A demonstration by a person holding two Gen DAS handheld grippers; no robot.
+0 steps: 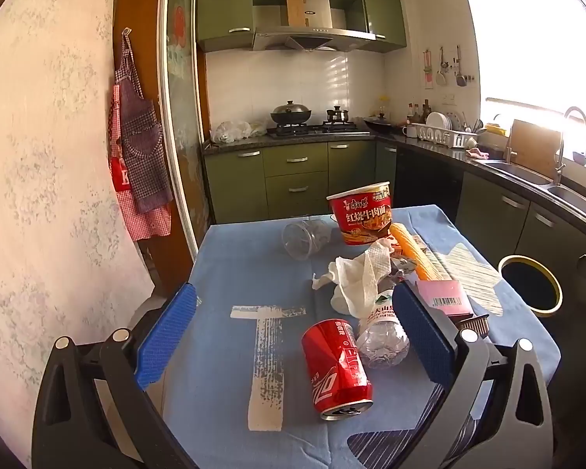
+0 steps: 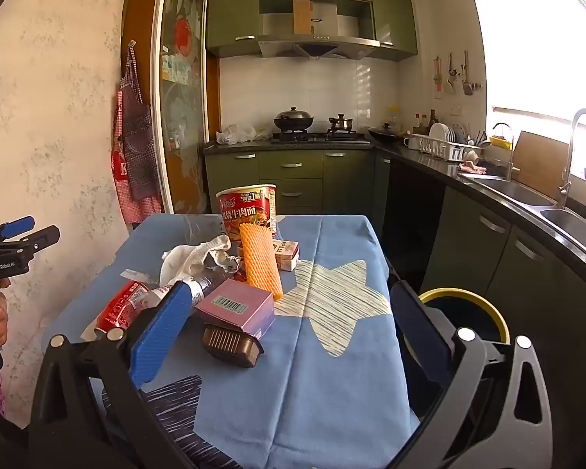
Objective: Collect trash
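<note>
The trash lies in a loose heap at the middle of the blue tabletop (image 2: 332, 371): a dented red can (image 1: 336, 367) on its side at lower centre of the left view, a crushed clear bottle (image 1: 381, 332) touching it, a crumpled tissue (image 1: 361, 277) behind, an orange foam net (image 2: 259, 260), a pink box (image 2: 236, 308) with a barcode, a small brown tray (image 2: 230, 342) just below the box, a clear cup (image 1: 302, 238) tipped over, and an upright noodle tub (image 1: 359, 213) at the far end. The bin (image 2: 465, 312), yellow-rimmed, stands off the tabletop's edge at the right of both views; what it holds cannot be seen. Judging by this, nothing seems collected yet and every piece is left to move. The left gripper (image 1: 293, 336) is spread wide with nothing between its pads, hanging over the can and bottle; the right gripper (image 2: 289, 332) is equally spread and bare, above the box and tray. The tub reads 红烧牛肉面; the bottle label shows "SPRING"; the other gripper's body, at left of the right view, reads "GenRobot.AI".
</note>
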